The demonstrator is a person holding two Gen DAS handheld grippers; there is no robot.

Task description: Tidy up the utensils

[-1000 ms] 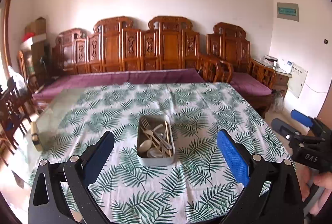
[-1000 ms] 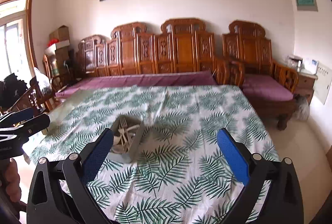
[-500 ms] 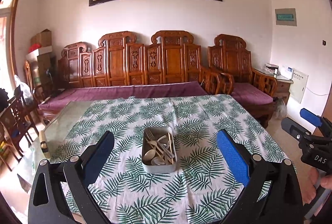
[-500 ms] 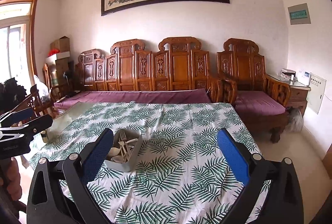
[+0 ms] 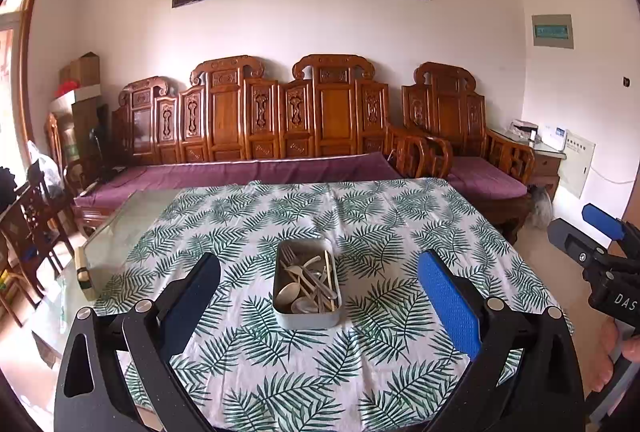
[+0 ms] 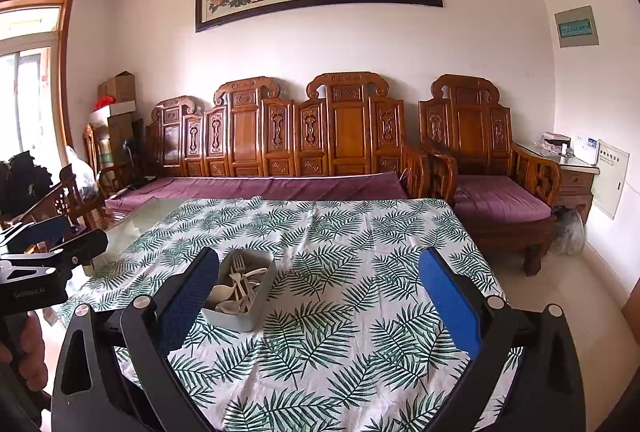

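Likely home: carved wooden sofa

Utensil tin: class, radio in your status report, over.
Left gripper open, empty. Right gripper open, empty. Grey rectangular utensil tin full, untouched on leaf-print tablecloth. Nothing in the way.

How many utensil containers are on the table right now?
1. A single grey rectangular metal tin holding mixed pale utensils sits mid-table on the palm-leaf tablecloth, ahead of the left tool. No other container shows in either view.
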